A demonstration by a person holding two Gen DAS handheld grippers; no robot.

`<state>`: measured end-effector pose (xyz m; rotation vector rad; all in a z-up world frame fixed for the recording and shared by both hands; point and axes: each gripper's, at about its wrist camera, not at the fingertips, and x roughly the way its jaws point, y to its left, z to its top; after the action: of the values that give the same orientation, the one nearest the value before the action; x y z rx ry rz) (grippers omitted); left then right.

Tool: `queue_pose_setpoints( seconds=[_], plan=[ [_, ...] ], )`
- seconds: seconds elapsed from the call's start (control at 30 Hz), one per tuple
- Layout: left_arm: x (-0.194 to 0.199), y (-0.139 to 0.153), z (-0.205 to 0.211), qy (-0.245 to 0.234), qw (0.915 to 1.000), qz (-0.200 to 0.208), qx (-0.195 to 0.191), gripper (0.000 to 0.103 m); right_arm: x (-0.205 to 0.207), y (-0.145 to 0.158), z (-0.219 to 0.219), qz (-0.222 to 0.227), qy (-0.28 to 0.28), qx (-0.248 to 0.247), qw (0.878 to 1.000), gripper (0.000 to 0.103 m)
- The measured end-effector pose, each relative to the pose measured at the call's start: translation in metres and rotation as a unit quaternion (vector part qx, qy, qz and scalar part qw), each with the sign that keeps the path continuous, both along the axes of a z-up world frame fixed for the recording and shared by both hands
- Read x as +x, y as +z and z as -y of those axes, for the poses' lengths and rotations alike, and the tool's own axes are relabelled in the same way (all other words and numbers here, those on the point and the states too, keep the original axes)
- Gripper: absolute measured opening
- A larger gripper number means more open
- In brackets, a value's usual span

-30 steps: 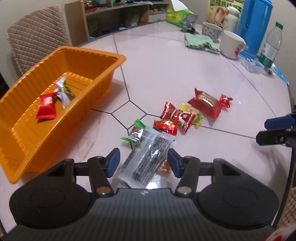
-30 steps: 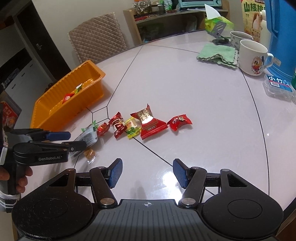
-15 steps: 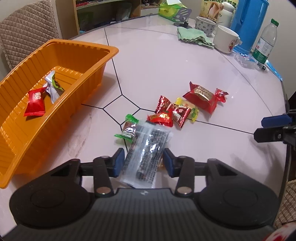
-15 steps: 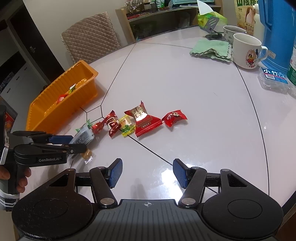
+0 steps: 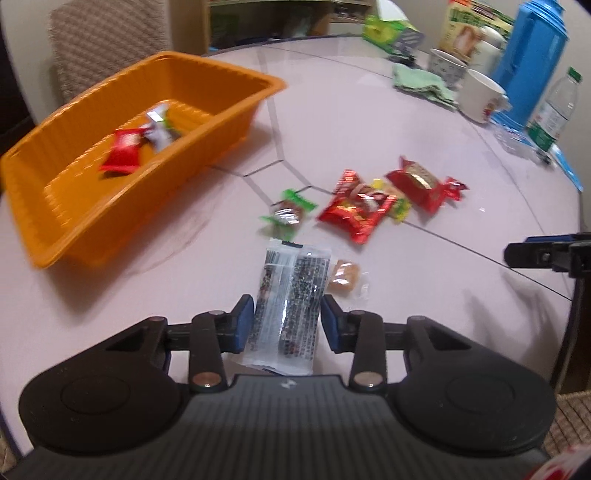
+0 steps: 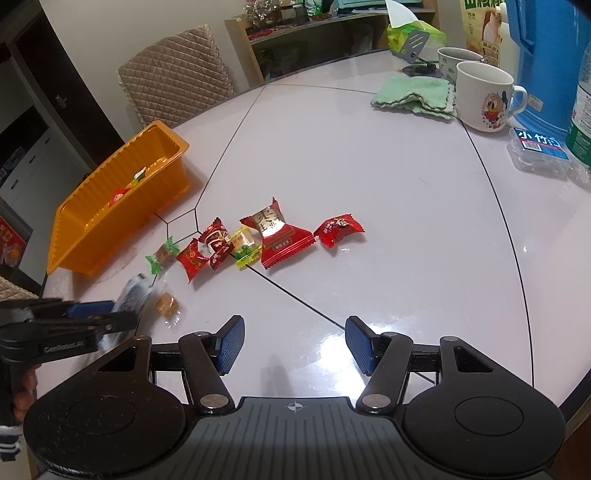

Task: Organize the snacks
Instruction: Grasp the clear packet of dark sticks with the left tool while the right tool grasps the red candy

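Note:
My left gripper (image 5: 288, 325) is closing, and its blue pads touch both long edges of a clear packet with dark filling (image 5: 291, 291), which is blurred in the right wrist view (image 6: 135, 295). The packet lies apart from the loose sweets: a green-ended candy (image 5: 288, 216), red wrappers (image 5: 354, 210), a yellow one (image 5: 400, 206), a large red-and-gold one (image 5: 417, 181) and a small caramel (image 5: 343, 275). The orange tray (image 5: 207, 70) at the left holds a red candy (image 5: 123, 151) and a silver-green one (image 5: 160, 127). My right gripper (image 6: 295, 343) hangs open over bare table.
At the far right stand two mugs (image 6: 484, 96), a folded green cloth (image 6: 413, 96), a blue jug (image 5: 528, 55), a water bottle (image 5: 554, 107) and a tissue box (image 6: 413, 35). A quilted chair (image 6: 173, 74) is behind the tray. The table edge curves close at the right.
The left jaws narrowed onto the clear packet. The packet came back toward me, off the green-ended candy, and the caramel now lies in full view. The right gripper stayed put.

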<state>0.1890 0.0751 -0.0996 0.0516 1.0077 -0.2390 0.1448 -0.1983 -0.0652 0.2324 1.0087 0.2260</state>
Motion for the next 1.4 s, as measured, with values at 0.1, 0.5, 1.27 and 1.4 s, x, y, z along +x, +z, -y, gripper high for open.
queue_pose_setpoints(
  seconds=[0.1, 0.5, 1.27, 1.4],
  plan=[
    [-0.003, -0.001, -0.011, 0.032, 0.9994, 0.005, 0.015, 0.036, 0.003, -0.001, 0.000, 0.005, 0.006, -0.001, 1.000, 0.061],
    [0.002, -0.013, -0.029, 0.089, 0.9950, 0.002, 0.045, 0.037, 0.038, 0.004, -0.006, 0.054, 0.048, -0.023, 0.997, 0.061],
    [0.005, 0.001, -0.033, 0.100, 0.9942, 0.016, 0.037, 0.035, 0.084, -0.018, -0.031, 0.067, 0.132, -0.061, 0.987, 0.048],
    [0.005, 0.005, -0.036, 0.110, 0.9930, 0.019, 0.037, 0.035, 0.094, -0.025, -0.040, 0.064, 0.151, -0.071, 0.984, 0.044]
  ],
)
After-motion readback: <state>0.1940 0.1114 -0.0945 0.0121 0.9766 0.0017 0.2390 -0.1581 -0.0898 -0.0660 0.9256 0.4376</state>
